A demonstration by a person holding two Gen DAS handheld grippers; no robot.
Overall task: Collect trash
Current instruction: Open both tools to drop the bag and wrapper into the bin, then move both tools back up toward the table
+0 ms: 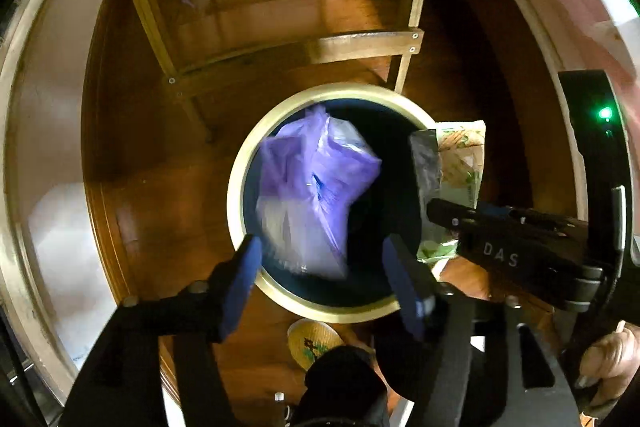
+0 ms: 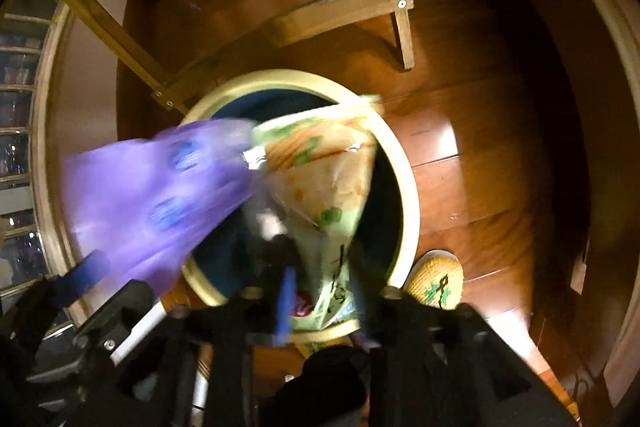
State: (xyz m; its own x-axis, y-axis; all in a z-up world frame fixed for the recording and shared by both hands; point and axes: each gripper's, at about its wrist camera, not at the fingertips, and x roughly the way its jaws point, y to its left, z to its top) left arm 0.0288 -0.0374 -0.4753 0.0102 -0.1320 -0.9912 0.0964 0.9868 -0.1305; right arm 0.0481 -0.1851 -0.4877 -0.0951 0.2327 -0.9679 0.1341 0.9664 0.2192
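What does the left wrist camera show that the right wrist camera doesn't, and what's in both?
Only the left wrist view shows the right gripper from outside, with its green light, and the purple bag blurred inside the bin's opening, between the open left gripper fingers.

Only the right wrist view shows the shelving at far left and the red patch on the snack packet that the right gripper holds.

Both show the gold-rimmed bin, purple bag, snack packet, wooden chair frame, yellow slipper and wood floor.
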